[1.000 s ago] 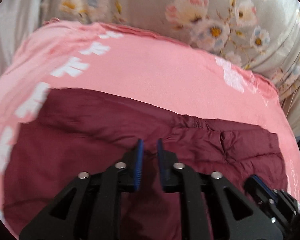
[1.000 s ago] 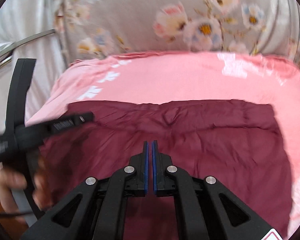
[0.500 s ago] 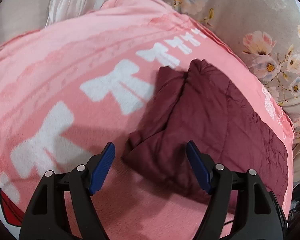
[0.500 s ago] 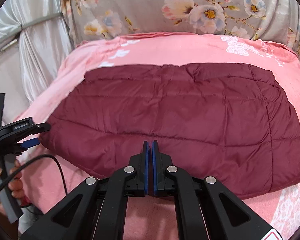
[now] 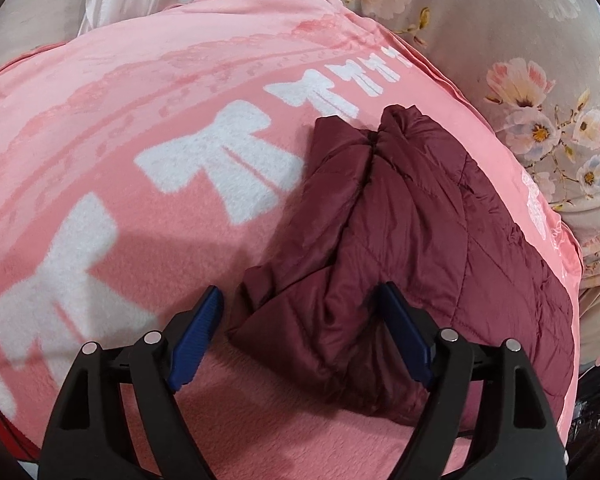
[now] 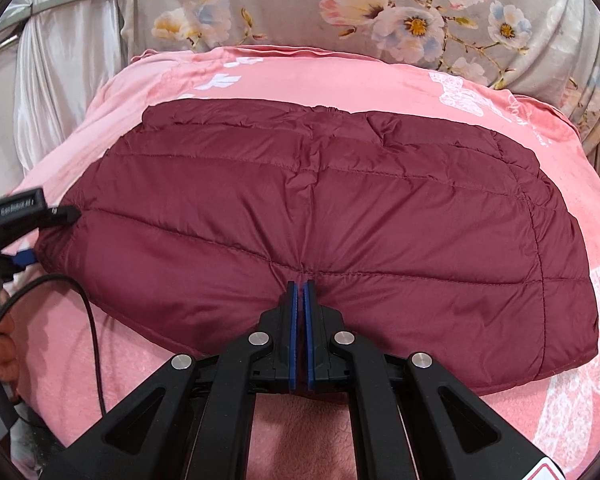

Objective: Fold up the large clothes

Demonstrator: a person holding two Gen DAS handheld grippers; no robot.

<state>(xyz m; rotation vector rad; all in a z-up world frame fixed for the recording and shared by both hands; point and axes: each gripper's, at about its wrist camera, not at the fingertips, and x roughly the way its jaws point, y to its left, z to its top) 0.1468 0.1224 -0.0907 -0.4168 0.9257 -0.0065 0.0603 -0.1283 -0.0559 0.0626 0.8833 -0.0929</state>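
Now: one jacket [image 6: 340, 208], two grippers

Just one garment here: maroon, quilted, lying on one pink blanket [image 6: 340, 76]. From the right wrist, seen as a broad padded slab, stitched in crosswise bands, one long edge toward the camera. From the left wrist, seen end-on, the jacket [image 5: 412, 208] showing two layers at that end, parted by a dark seam.

Right gripper [image 6: 300, 285]: clamped tight on the jacket's near edge, midway along it. A thin sliver of maroon pinched between the two blue pads, with puckers fanning out from the tips.

Left gripper [image 5: 298, 292]: spread wide, jaws having just been opening. The jacket's near corner between the two blue pads, neither one pressing on it; left pad over bare blanket, right pad close against the cloth. In the right wrist view, the same left gripper [image 6: 48, 236] at the jacket's left end, one black fingertip at the edge; touching or merely beside, cannot tell.

On the blanket, one row of white bows [image 5: 228, 160]: three large ones clear in the left wrist view, farther ones too small to count. Behind the blanket, one grey floral cloth [image 6: 380, 12]; beside that, one pale curtain [image 6: 60, 80]. At the left rim, one hand [image 6: 2, 348] and one black cable [image 6: 90, 320] looping down.
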